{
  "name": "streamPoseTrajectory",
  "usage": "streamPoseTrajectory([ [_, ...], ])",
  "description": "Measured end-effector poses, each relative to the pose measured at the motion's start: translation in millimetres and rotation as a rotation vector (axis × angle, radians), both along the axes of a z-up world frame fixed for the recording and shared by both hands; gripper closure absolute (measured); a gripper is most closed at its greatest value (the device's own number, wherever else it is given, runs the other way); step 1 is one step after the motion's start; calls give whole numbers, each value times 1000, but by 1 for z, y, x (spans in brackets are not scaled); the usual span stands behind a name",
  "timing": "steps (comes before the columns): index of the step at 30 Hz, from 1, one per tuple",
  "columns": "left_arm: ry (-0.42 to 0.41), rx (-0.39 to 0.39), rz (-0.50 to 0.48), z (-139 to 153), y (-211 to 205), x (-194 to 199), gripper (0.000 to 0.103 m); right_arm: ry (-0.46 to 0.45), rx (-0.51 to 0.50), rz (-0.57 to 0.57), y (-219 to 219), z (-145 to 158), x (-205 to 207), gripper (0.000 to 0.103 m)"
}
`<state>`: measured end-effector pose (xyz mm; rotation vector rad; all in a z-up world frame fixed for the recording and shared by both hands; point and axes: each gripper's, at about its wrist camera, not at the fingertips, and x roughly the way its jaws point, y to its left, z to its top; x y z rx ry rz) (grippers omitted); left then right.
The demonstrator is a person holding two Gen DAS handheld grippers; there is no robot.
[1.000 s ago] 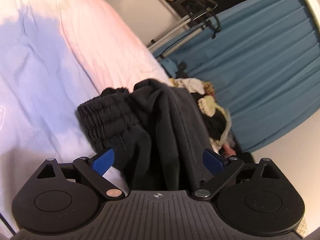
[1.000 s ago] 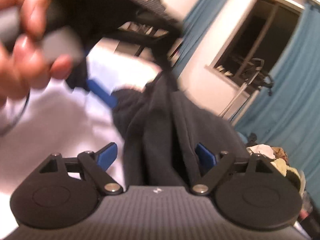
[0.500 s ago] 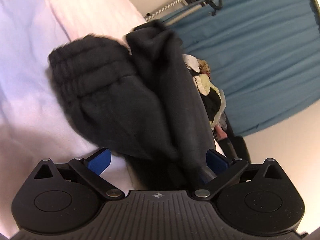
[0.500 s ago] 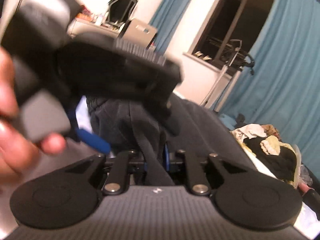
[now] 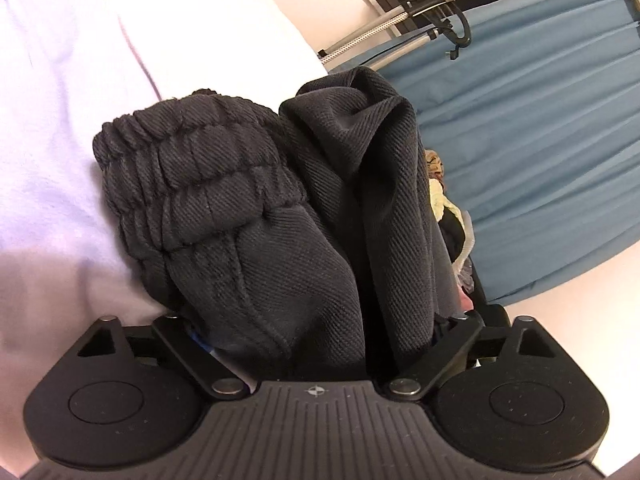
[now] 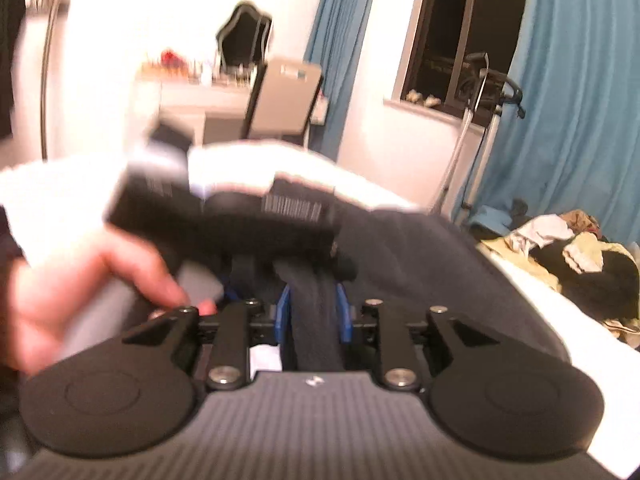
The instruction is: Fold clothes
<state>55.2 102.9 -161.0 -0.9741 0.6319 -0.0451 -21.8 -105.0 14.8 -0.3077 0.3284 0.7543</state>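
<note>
A dark navy garment with a gathered elastic waistband lies bunched on the white bed. In the left wrist view its cloth fills the space between the jaws of my left gripper, which stand wide apart; the fingertips are hidden by the cloth. In the right wrist view my right gripper is shut on a fold of the same garment between its blue pads. The left gripper's body and the hand holding it show blurred just ahead.
A blue curtain and a metal rack stand beyond the bed. A heap of mixed clothes lies at the right. A desk with a chair stands by the far wall.
My right gripper went from open to shut on a fold of the garment. The left gripper moved in over the bunched cloth, which now covers its pads.
</note>
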Motion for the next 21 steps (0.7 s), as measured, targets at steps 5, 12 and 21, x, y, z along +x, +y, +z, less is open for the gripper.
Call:
streamPoseTrajectory([
  [5,6,3,-11,0,1,-1,20,26,270,-184,-60,38,29,26],
  [12,11,-3,-16,0,4,-6,20,518,593,-613,-157,-48,114,18],
  [21,2,-40,8,14,-10,36,18,768,789,-467,-154,-91,141,20],
])
